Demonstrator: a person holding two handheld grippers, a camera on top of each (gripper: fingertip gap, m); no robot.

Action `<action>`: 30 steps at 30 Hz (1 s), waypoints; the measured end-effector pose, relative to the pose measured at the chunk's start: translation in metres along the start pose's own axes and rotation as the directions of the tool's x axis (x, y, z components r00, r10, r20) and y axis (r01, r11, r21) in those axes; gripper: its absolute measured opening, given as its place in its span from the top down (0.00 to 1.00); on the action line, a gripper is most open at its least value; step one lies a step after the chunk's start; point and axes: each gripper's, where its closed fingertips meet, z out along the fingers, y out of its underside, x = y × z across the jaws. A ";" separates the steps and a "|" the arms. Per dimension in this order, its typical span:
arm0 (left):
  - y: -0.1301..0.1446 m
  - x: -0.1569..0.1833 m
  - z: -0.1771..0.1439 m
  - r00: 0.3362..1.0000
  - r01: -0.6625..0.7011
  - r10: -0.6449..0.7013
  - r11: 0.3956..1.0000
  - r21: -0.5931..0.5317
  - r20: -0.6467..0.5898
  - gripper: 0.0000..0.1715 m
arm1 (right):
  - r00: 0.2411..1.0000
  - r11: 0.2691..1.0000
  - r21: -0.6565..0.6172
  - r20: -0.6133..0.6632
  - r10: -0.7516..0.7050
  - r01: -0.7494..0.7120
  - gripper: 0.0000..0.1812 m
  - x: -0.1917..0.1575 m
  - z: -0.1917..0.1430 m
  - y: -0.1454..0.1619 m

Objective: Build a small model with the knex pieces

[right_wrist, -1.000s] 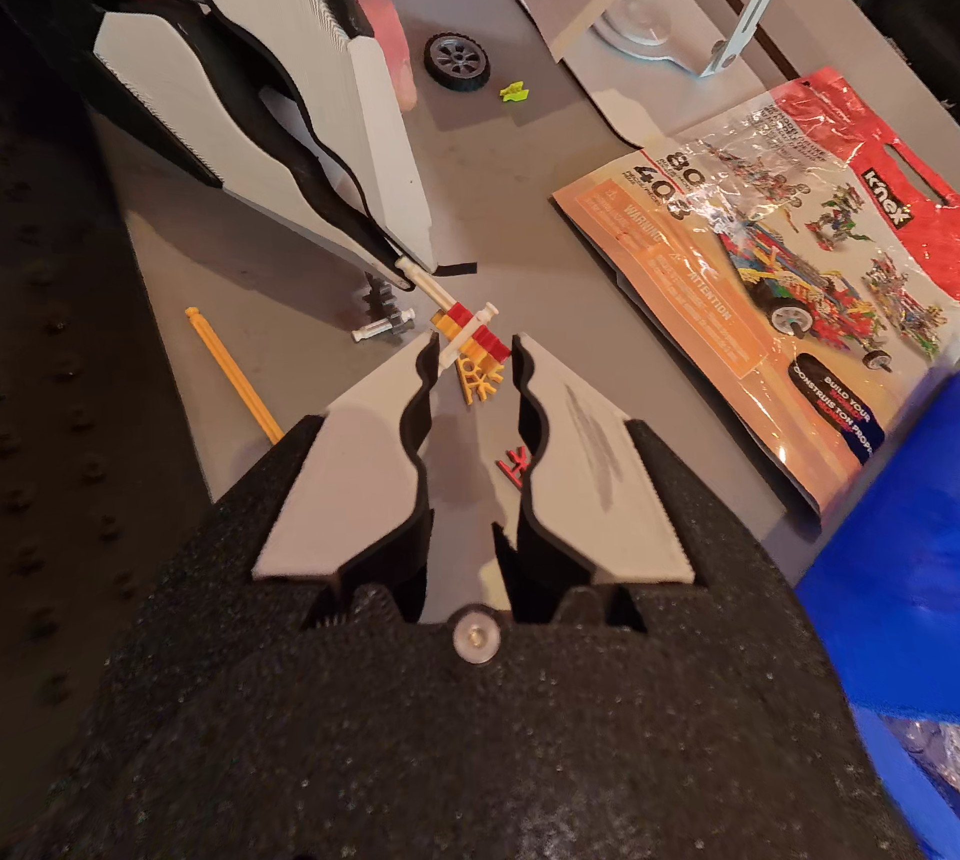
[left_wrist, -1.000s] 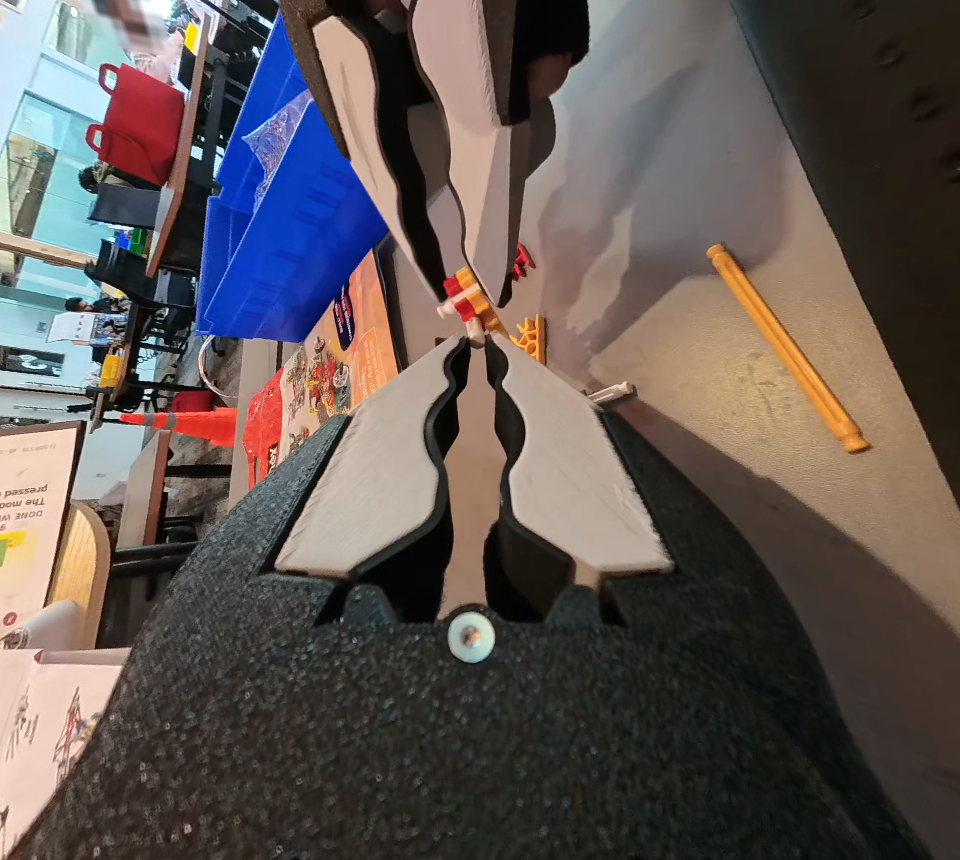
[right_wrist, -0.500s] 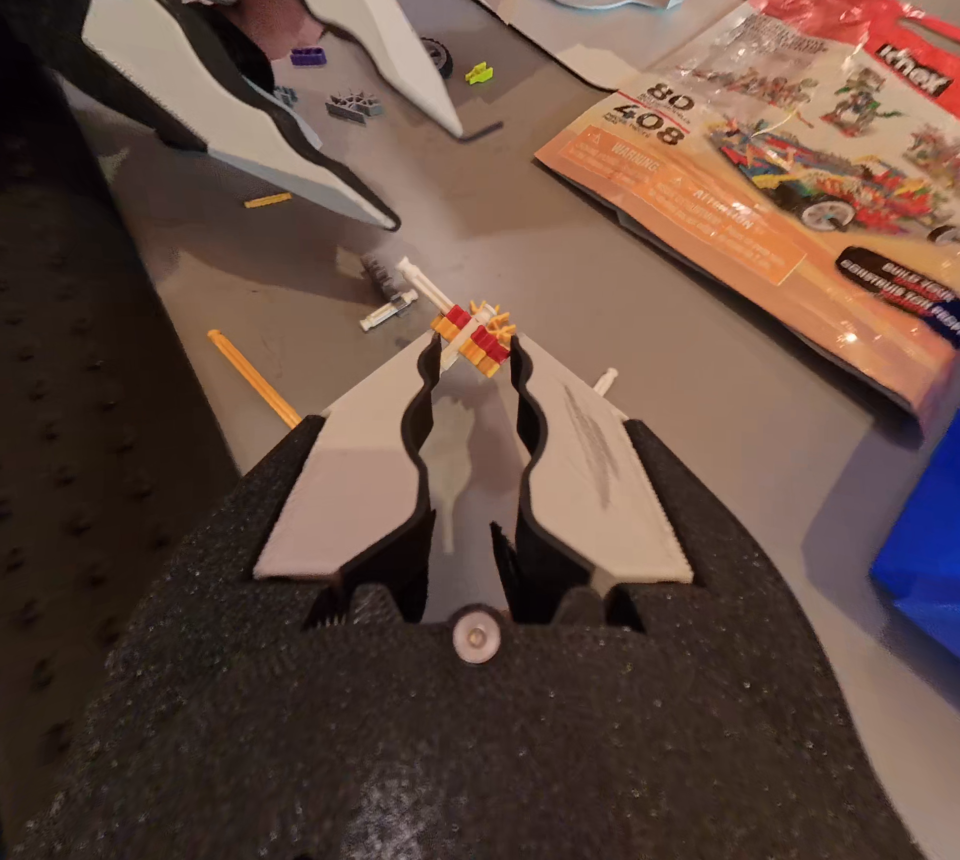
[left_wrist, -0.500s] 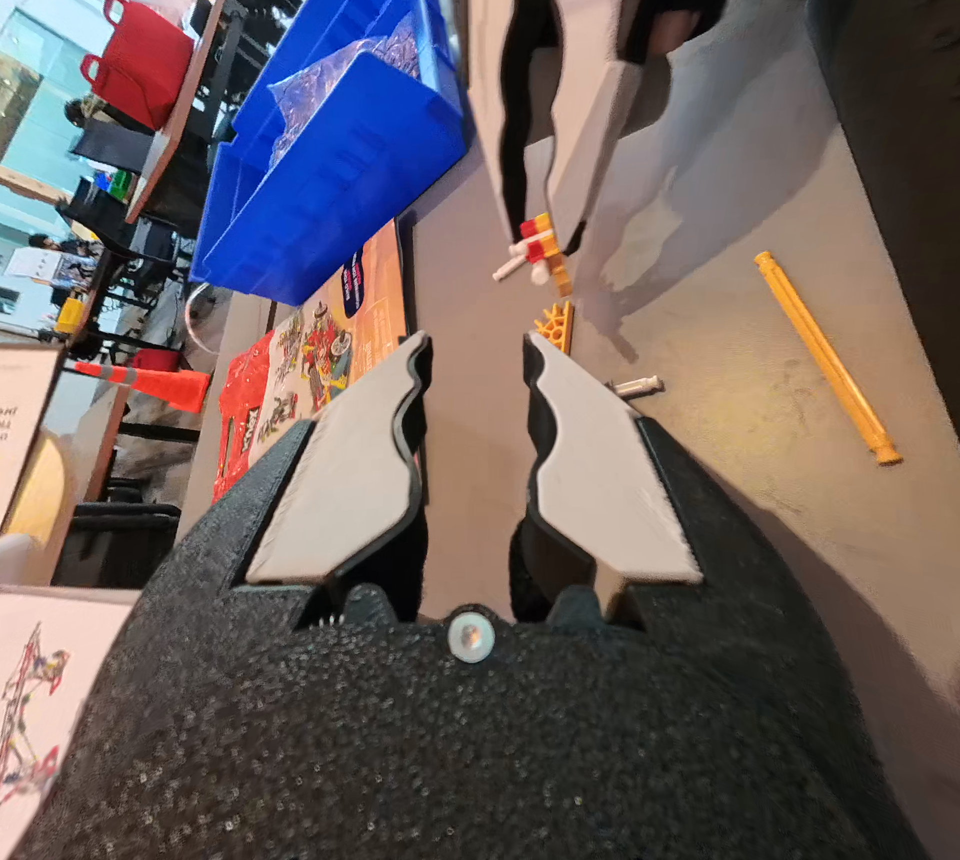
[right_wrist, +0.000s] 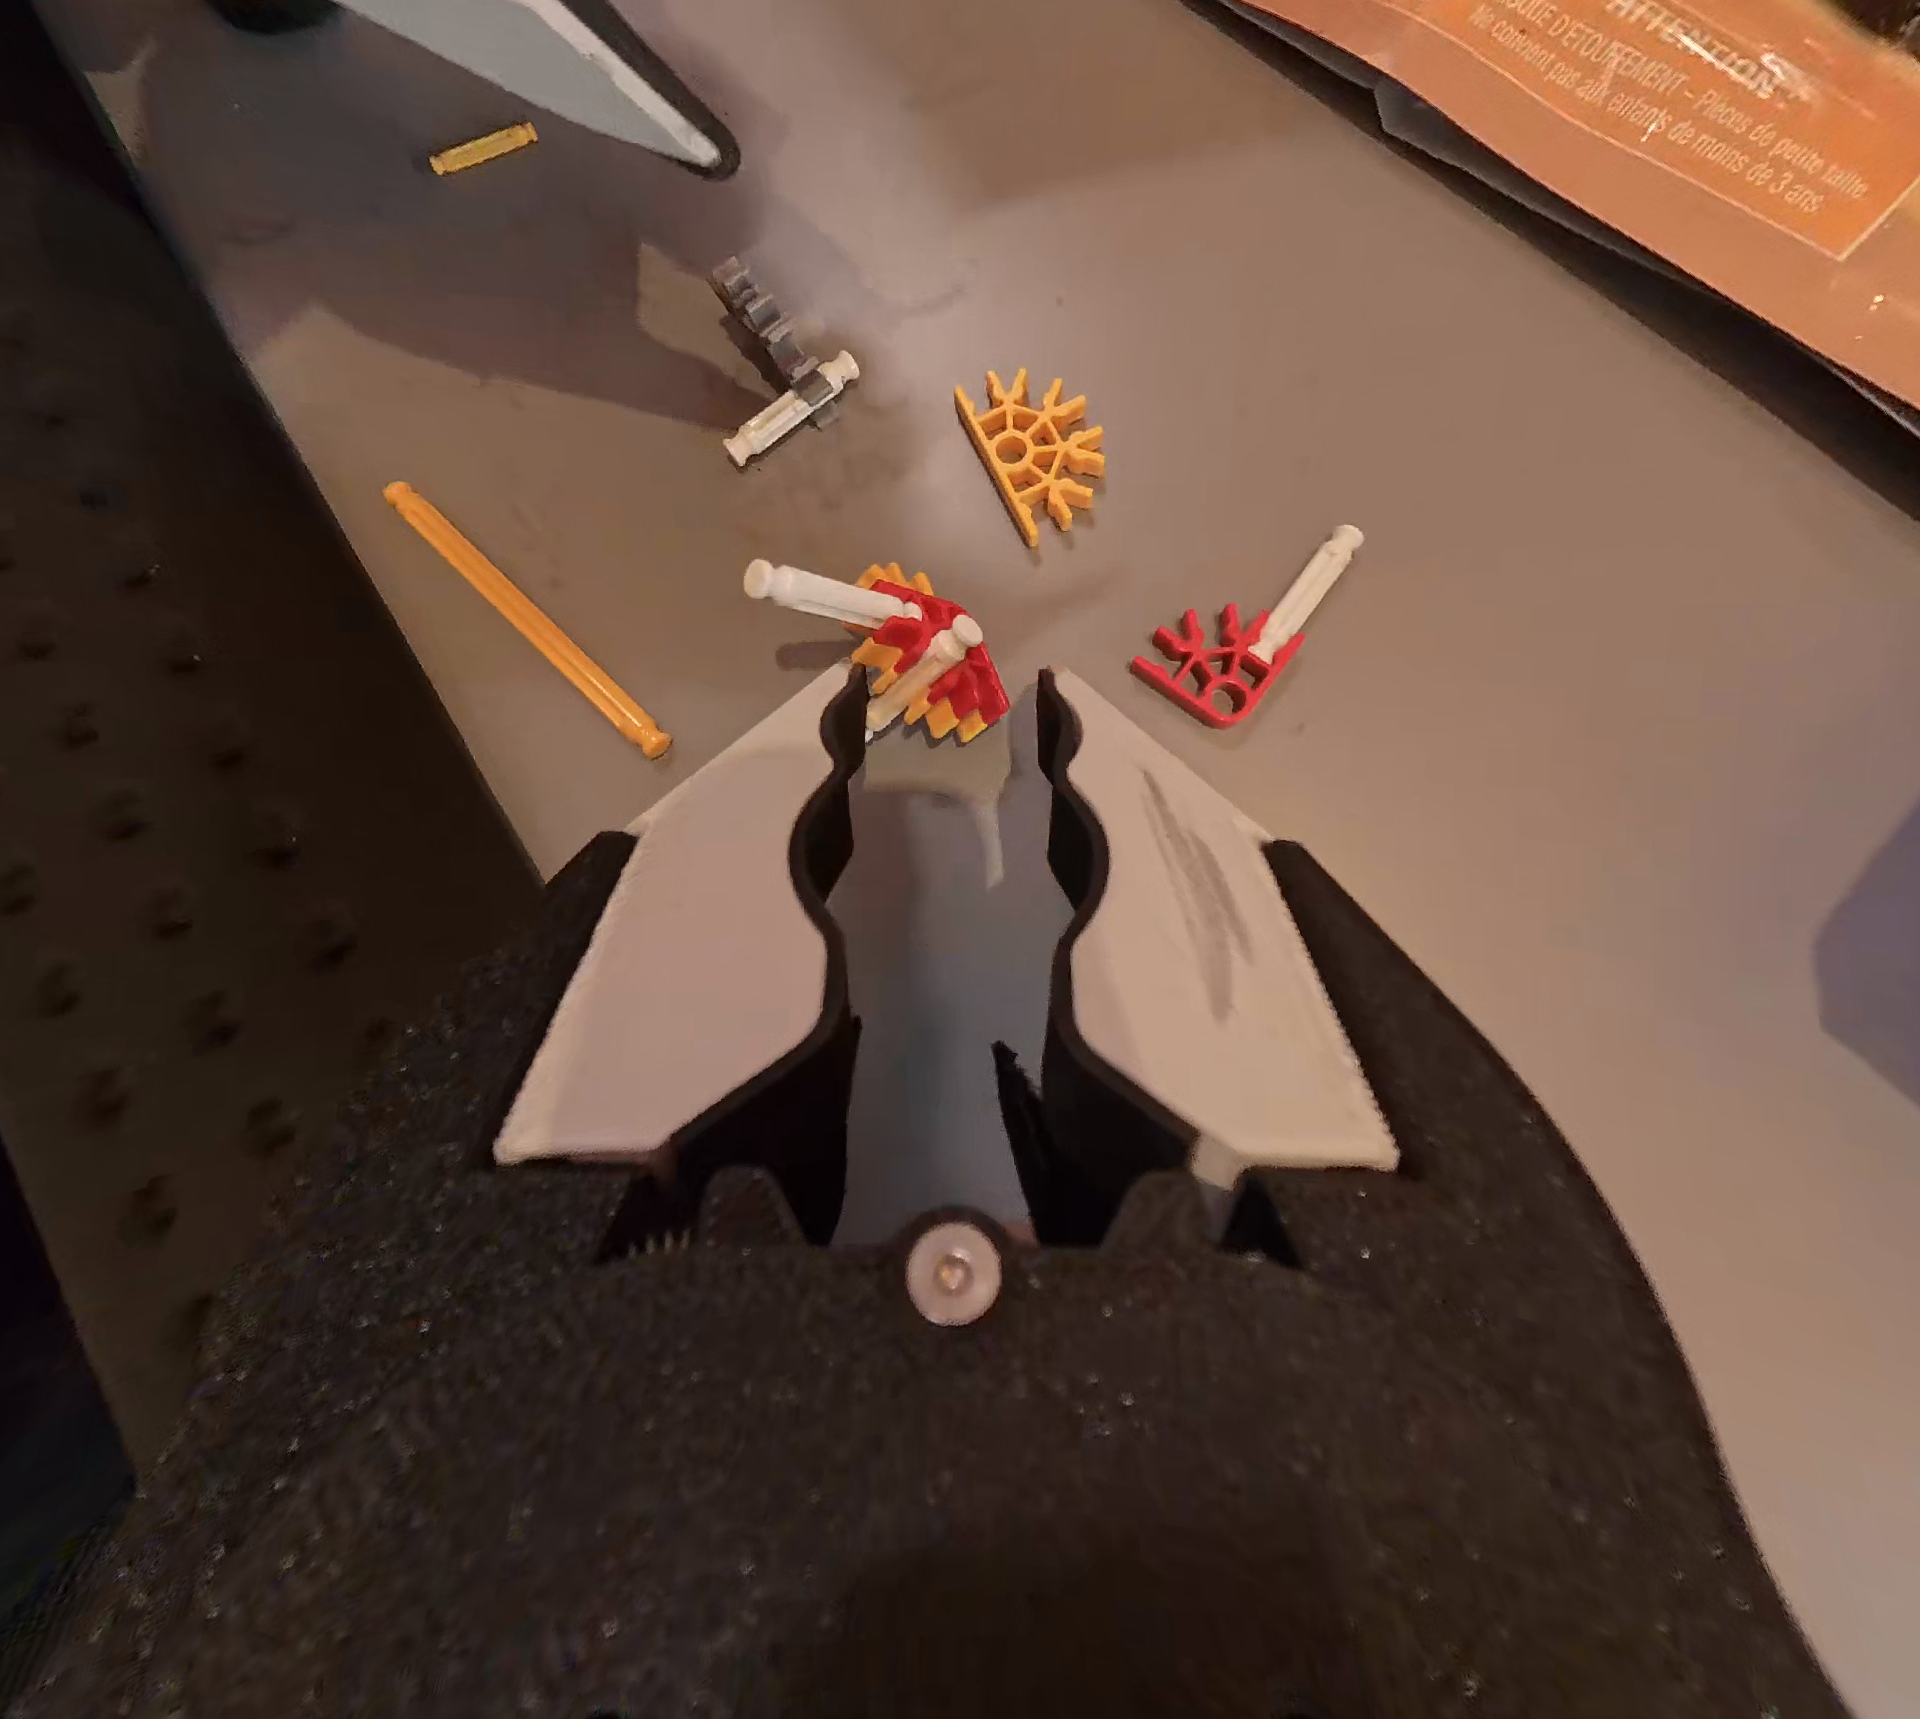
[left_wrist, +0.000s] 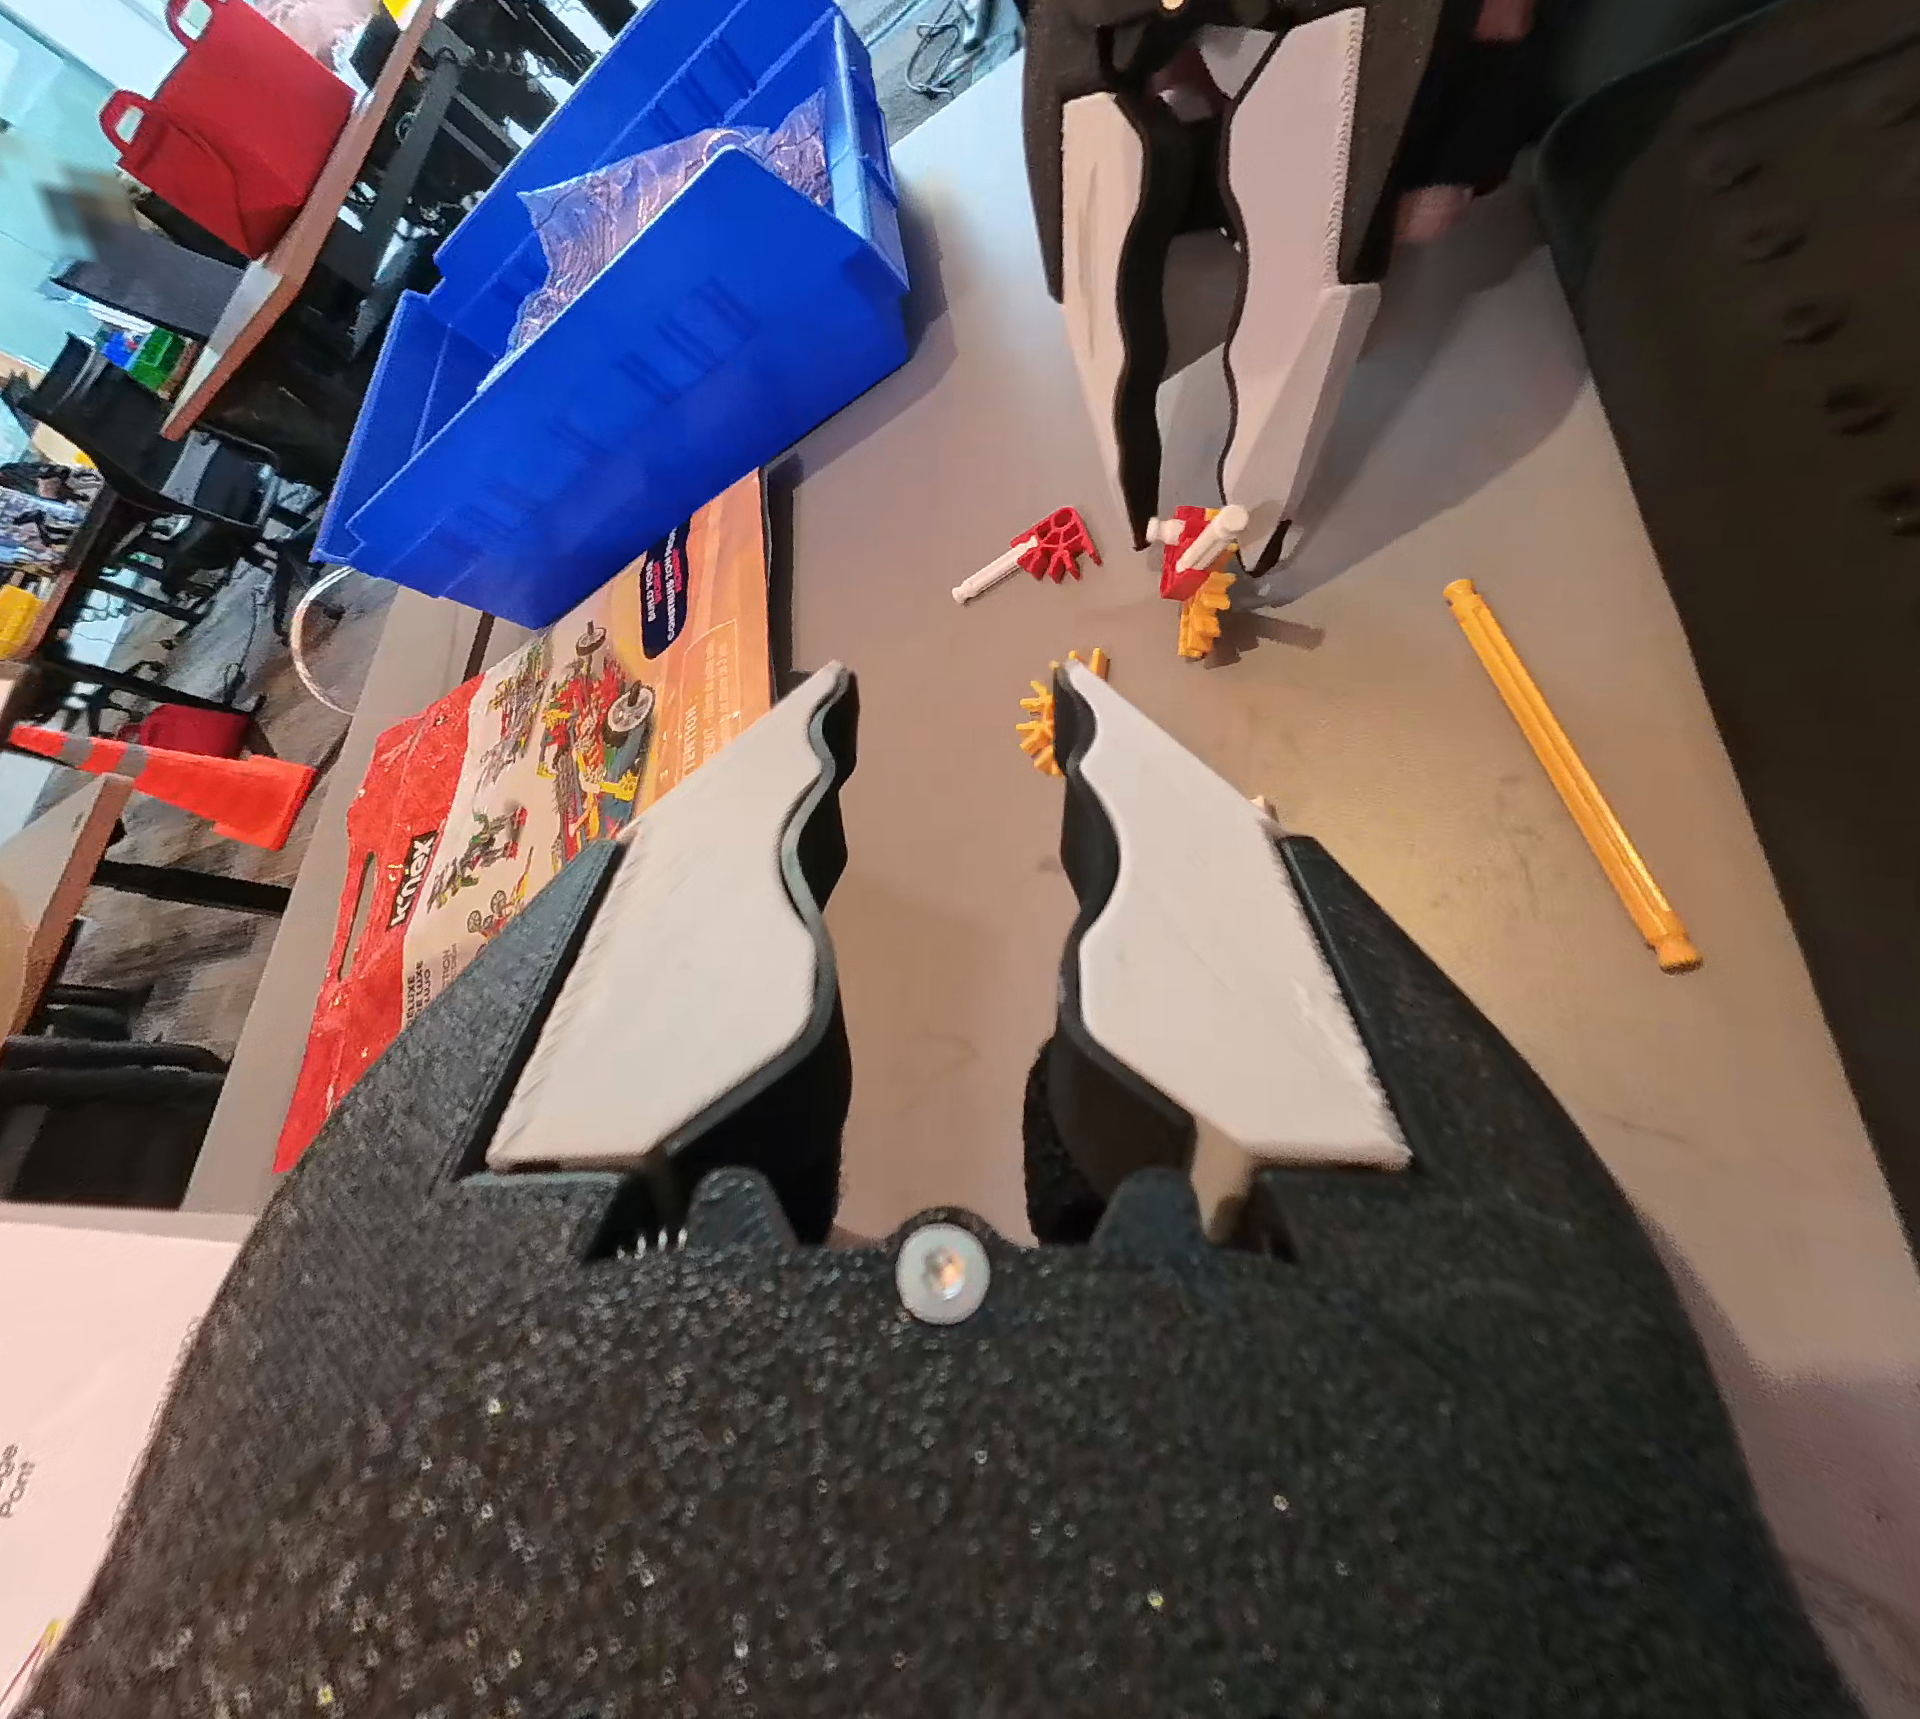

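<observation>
Left tongs [left_wrist: 951, 693] released, right tongs [right_wrist: 945, 693] lowered

Daylight is admitted from windows at 10 o'clock in the left wrist view, where the bench [left_wrist: 1403, 796] is evenly lit. The right wrist view is dimmer and warmer, with soft shadows cast. Wide-angle bending is seen at the edges

Lab or workshop: blue parts bins [left_wrist: 665, 381], cabled desks [left_wrist: 312, 215], grey worktable [right_wrist: 1351, 526].
</observation>
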 end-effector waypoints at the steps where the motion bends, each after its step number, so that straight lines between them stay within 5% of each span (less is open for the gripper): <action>1: 0.000 0.002 0.001 1.000 -0.006 0.006 1.000 -0.003 -0.004 0.79 | 1.000 1.000 -0.006 0.007 0.008 -0.008 0.83 0.000 0.000 0.001; 15: 0.013 0.018 0.002 0.992 0.042 -0.048 0.998 -0.056 -0.117 0.78 | 0.950 0.960 0.046 0.166 0.265 -0.276 0.77 0.006 0.003 -0.006; 19: 0.012 0.017 0.003 0.994 0.030 -0.036 0.998 -0.052 -0.104 0.78 | 0.958 0.964 0.061 0.140 0.248 -0.259 0.75 0.012 0.000 -0.008; 26: -0.032 0.009 -0.009 0.980 -0.187 0.182 0.981 0.053 0.079 0.82 | 0.998 0.939 0.338 -0.035 -0.050 0.059 0.75 0.003 -0.042 -0.068; 30: -0.045 0.016 -0.010 0.975 -0.212 0.205 0.973 0.092 0.084 0.82 | 0.973 0.923 0.311 -0.111 -0.201 0.226 0.76 -0.018 -0.044 -0.085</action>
